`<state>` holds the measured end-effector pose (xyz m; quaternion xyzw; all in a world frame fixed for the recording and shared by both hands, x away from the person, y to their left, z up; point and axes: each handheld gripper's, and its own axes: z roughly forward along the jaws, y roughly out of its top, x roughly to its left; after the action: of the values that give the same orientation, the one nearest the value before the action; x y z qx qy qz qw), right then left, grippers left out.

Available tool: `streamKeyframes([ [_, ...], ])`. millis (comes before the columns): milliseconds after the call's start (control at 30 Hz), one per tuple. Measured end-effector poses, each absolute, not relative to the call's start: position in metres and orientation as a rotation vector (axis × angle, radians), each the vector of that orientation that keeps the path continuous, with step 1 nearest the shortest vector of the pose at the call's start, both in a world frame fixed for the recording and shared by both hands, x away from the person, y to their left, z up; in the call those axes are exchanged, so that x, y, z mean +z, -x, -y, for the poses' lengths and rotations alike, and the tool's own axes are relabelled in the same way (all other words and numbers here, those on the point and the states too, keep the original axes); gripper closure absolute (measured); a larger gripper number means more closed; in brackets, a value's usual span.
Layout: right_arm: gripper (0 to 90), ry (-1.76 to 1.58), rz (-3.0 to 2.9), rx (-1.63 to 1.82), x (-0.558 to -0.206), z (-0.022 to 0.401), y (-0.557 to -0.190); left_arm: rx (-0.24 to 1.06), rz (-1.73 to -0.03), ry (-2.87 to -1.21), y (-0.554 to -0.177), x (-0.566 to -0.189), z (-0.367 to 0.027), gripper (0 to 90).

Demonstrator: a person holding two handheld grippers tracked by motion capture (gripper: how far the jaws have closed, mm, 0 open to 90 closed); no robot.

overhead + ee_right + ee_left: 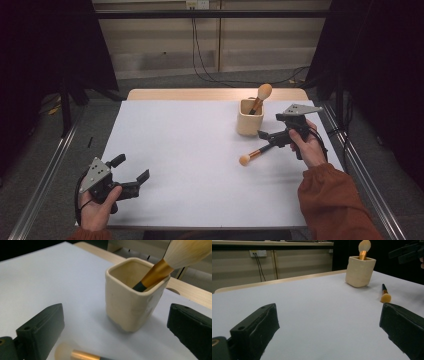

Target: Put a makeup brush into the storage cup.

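Observation:
A cream square cup (249,120) stands at the back right of the white table (190,150), and a makeup brush (263,92) leans in it, bristles up. A second brush (252,155) with a gold ferrule lies flat in front of the cup, its round head pointing to the near left. My right gripper (271,126) hovers open over that brush's handle end, just right of the cup. In the right gripper view the cup (130,305) sits between the spread jaws and the loose brush (75,353) lies below them. My left gripper (132,167) is open at the front left, empty.
A bare wooden strip (215,94) runs along the table's far edge. Metal rails (55,165) flank the table on both sides. Cables (200,55) hang down the wall behind. The left gripper view shows the cup (360,271) and the loose brush (385,296) far ahead.

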<state>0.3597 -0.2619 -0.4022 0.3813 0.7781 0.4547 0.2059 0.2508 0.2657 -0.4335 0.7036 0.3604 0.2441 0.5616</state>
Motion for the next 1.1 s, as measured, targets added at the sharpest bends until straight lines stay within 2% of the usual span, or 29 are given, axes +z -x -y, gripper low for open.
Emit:
streamKeyframes([
  [67, 3.6, -1.063, -2.217, 1.251, -0.402, 0.263, -0.361, 0.575, -0.845, -1.660, -0.251, -0.434, -0.266, 2.0],
  [1100, 3.4, -0.939, -2.737, 0.695, -0.401, 0.257, -0.375, 0.582, -0.839, -1.673, -0.252, -0.434, -0.266, 2.0],
])
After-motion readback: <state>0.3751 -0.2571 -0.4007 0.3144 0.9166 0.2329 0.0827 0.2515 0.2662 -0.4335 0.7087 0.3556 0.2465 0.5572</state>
